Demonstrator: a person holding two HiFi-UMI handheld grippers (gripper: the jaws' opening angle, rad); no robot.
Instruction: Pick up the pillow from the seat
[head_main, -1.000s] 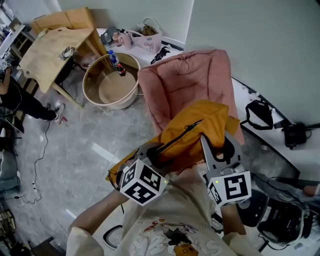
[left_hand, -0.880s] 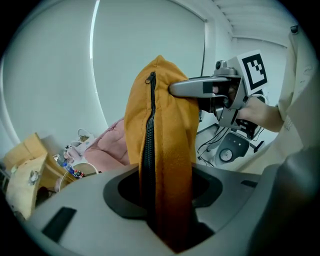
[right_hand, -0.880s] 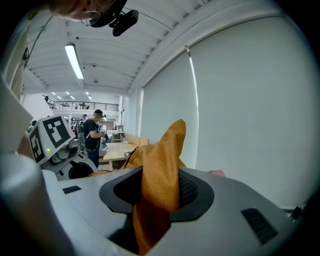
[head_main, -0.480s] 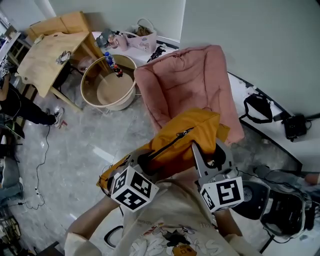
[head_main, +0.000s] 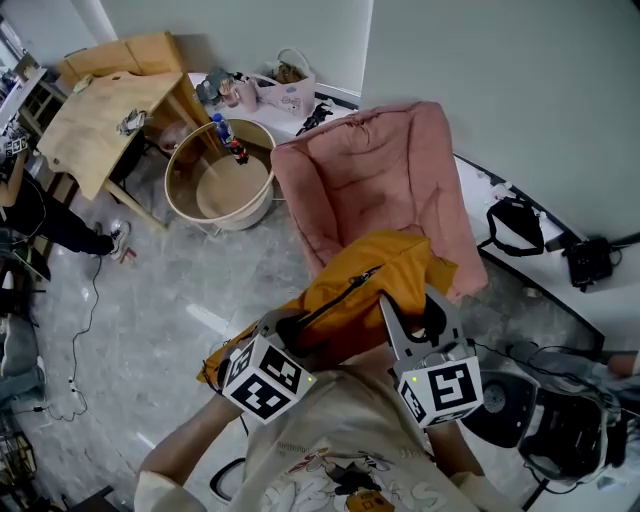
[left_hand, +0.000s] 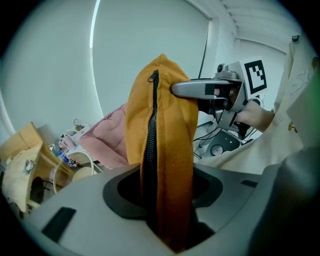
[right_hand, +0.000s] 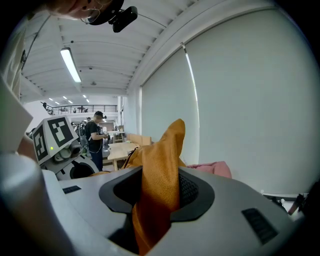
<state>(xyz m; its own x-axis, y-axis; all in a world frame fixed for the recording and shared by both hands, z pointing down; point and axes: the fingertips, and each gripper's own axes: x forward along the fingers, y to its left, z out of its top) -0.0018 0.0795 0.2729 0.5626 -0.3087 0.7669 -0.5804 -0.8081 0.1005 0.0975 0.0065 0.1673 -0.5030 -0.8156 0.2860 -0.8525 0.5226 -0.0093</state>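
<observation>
Head view: left gripper (head_main: 297, 330) and right gripper (head_main: 412, 318) clench the mustard-yellow zippered fabric pillow (head_main: 372, 275) above the pink padded seat (head_main: 370, 170); lifting step seems underway; next calls for a firm, level hold.

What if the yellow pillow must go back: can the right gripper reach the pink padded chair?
Probably yes. The pink padded chair lies ahead of the right gripper, nothing between, though it and the left gripper are shut on the yellow zippered pillow.

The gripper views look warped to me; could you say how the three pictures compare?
Left gripper view: strong fisheye, dark corners, pillow fairly sharp. Right gripper view: same fisheye, bright ceiling lamp. Head view: milder bend, even light.
</observation>
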